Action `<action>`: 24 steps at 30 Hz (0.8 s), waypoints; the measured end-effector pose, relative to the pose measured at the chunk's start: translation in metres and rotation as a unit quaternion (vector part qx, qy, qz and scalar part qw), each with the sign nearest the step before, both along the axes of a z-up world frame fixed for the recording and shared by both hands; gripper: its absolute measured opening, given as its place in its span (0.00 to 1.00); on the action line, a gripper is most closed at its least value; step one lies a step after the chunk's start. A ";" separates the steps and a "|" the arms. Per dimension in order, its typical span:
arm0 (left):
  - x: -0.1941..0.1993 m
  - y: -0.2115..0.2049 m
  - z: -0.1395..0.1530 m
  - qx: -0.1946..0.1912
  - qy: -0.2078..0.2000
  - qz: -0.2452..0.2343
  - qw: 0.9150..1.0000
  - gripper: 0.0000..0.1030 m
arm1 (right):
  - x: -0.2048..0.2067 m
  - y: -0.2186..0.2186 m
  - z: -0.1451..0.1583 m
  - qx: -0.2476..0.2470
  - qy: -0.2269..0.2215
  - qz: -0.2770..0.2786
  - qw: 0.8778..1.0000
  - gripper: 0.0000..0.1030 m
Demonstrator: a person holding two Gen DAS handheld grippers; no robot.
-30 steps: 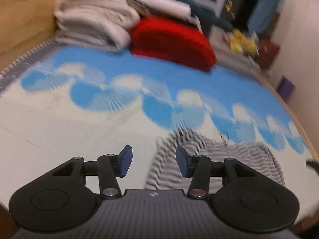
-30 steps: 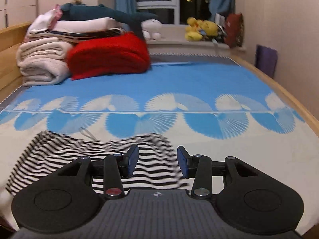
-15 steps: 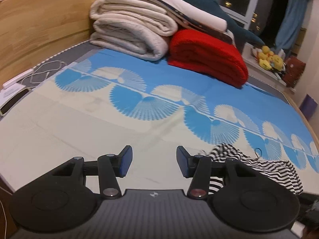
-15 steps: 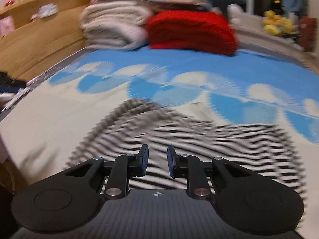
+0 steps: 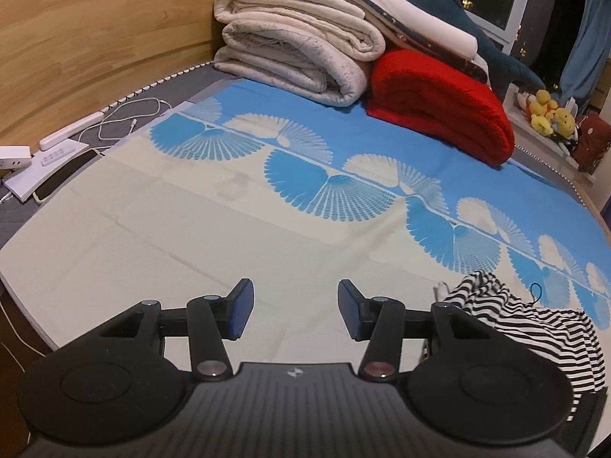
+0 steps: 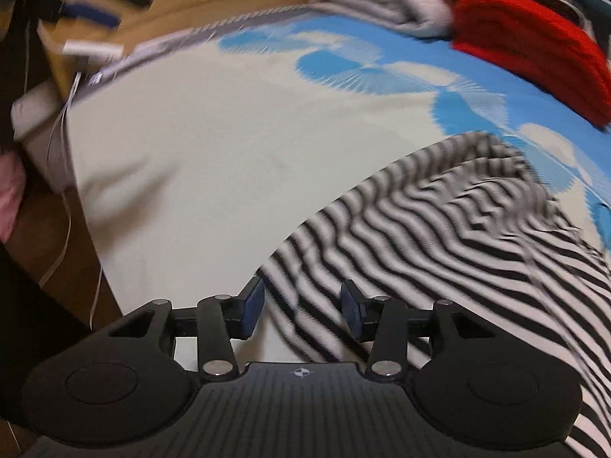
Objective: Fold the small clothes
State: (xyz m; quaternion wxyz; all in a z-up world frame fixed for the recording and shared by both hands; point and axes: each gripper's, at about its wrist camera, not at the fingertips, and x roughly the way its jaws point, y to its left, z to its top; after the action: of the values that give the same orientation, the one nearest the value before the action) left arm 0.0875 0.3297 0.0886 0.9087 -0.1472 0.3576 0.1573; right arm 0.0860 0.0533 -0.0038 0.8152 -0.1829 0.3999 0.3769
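The left gripper (image 5: 294,311) hovers over bare cream bedsheet (image 5: 160,229), its jaws released with nothing between the blue pads. From it, the black-and-white striped garment (image 5: 534,328) lies at about 3 o'clock, crumpled near the bed's front edge, a thin dark cord loop showing at its far side.

In the right wrist view the striped garment (image 6: 439,236) spreads from 12 toward 4 o'clock of the right gripper (image 6: 301,311). These jaws are opening; the cloth's near-left edge lies under the gap between them, but the pads do not press on it, so nothing is grasped.

The garment looks like thin, light jersey knit: soft, limp, rippled into shallow waves, with no stiffness to hold a crease by itself. It should lift with almost no effort yet sag and bunch, and it may drag along the smooth sheet rather than stay put. The best hold is probably a hem or corner at the near edge, pinching all layers, with the other gripper taking the opposite corner to keep it taut.

Farther back, at 12 to 1 o'clock, sit thick rolled beige blankets (image 5: 298,49) and a plush folded red blanket (image 5: 439,103); the sheet is flat cotton printed with blue fan shapes
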 end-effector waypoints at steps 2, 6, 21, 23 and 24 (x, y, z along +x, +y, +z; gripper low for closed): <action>0.002 0.002 -0.002 0.000 0.005 -0.001 1.000 0.52 | -0.003 0.008 -0.008 -0.016 -0.016 0.012 1.000 0.57; 0.003 0.000 -0.002 0.008 0.008 -0.008 1.000 0.52 | -0.009 0.016 -0.015 -0.031 -0.036 0.027 0.999 0.63; 0.012 -0.018 0.001 0.005 0.015 -0.002 1.000 0.52 | -0.008 0.009 0.027 -0.003 -0.107 -0.007 0.994 0.11; 0.012 -0.019 0.002 -0.006 0.012 0.007 1.000 0.52 | -0.007 0.003 0.047 0.039 -0.117 -0.015 0.992 0.09; 0.012 -0.019 0.003 -0.012 0.011 0.011 1.000 0.52 | -0.007 0.000 0.055 0.057 -0.118 -0.018 0.991 0.09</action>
State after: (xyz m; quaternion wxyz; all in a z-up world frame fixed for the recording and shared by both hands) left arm 0.0991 0.3103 0.0915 0.9013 -0.1602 0.3673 0.1649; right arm 0.0792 0.0537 0.0512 0.8723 -0.1725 0.2821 0.3603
